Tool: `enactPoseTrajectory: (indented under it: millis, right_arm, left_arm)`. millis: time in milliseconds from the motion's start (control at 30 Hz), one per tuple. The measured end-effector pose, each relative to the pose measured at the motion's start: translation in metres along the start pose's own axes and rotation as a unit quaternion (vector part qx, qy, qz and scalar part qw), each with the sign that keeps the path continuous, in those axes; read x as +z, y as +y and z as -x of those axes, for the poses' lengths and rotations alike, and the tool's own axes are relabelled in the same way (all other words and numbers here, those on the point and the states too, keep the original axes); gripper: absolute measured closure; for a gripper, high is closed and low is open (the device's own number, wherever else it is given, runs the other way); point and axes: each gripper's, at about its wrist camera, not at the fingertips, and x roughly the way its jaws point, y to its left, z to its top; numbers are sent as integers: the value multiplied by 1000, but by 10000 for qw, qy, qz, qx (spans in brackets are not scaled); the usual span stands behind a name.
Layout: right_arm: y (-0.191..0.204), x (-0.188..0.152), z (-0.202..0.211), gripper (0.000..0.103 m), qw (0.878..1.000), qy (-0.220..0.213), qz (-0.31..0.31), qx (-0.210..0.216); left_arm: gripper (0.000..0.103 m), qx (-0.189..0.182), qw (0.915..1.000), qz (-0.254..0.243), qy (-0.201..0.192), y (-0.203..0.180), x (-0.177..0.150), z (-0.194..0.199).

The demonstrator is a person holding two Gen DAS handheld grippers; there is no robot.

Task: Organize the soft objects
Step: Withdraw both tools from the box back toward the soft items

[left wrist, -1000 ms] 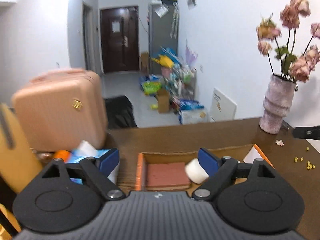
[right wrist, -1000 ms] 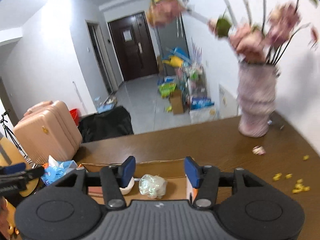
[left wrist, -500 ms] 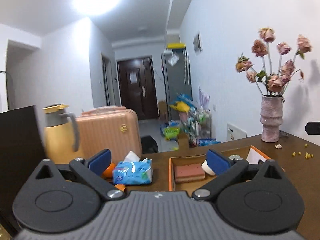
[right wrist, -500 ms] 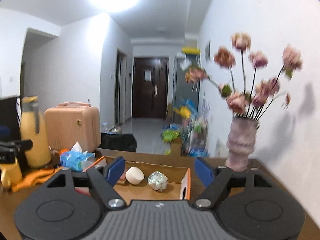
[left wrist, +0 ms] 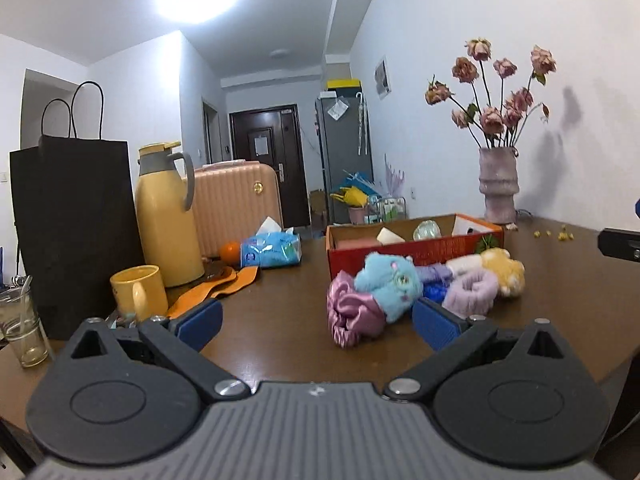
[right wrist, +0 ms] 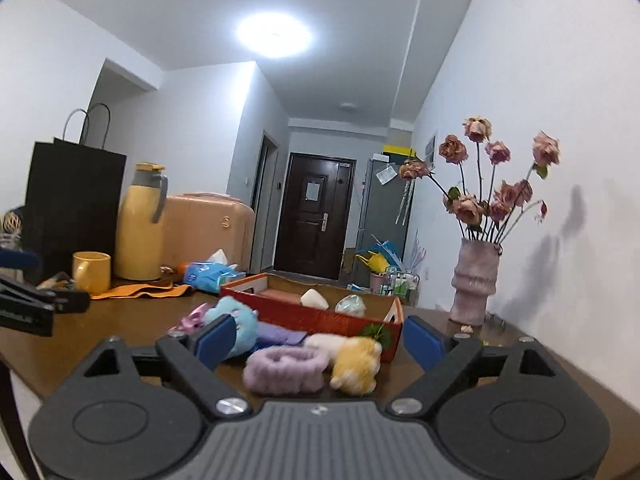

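Note:
A red cardboard box [left wrist: 412,250] [right wrist: 320,316] sits on the brown table and holds a pink sponge, a white soft block [left wrist: 390,236] and a shiny ball [left wrist: 427,230]. In front of it lie a blue plush [left wrist: 390,280] [right wrist: 236,320], a pink satin scrunchie [left wrist: 350,312], a lilac fluffy band [left wrist: 472,290] [right wrist: 286,370] and a yellow plush [left wrist: 502,266] [right wrist: 356,364]. My left gripper [left wrist: 316,320] is open, short of the pile, with nothing held. My right gripper [right wrist: 320,340] is opening; the lilac band and yellow plush lie between its fingers, untouched.
On the left stand a black paper bag [left wrist: 76,232], a yellow thermos [left wrist: 166,212], a yellow mug [left wrist: 138,292], a glass [left wrist: 20,332], an orange cloth [left wrist: 216,284], a tissue pack [left wrist: 272,248]. A vase of dried roses [left wrist: 498,184] stands far right.
Both grippers pulled back from over the box and sank to table level, so the soft pile in front of it came into view. The right jaws spread wider.

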Motion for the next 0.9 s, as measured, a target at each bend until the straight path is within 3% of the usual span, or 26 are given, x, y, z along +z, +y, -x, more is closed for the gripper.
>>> enactPoseTrajectory:
  millis: [167, 433, 900]
  right_arm:
    - [9, -2, 6, 13, 9997, 15, 211, 78]
    - [5, -14, -15, 13, 9995, 289, 143, 37]
    - [-14, -22, -110, 19, 9941, 1039, -186, 252]
  left_arm:
    - [0, 34, 9998, 84, -158, 0, 9, 2]
    - [0, -103, 9998, -12, 146, -10, 2, -23]
    - [0, -261, 9963, -53, 815, -21, 6, -112]
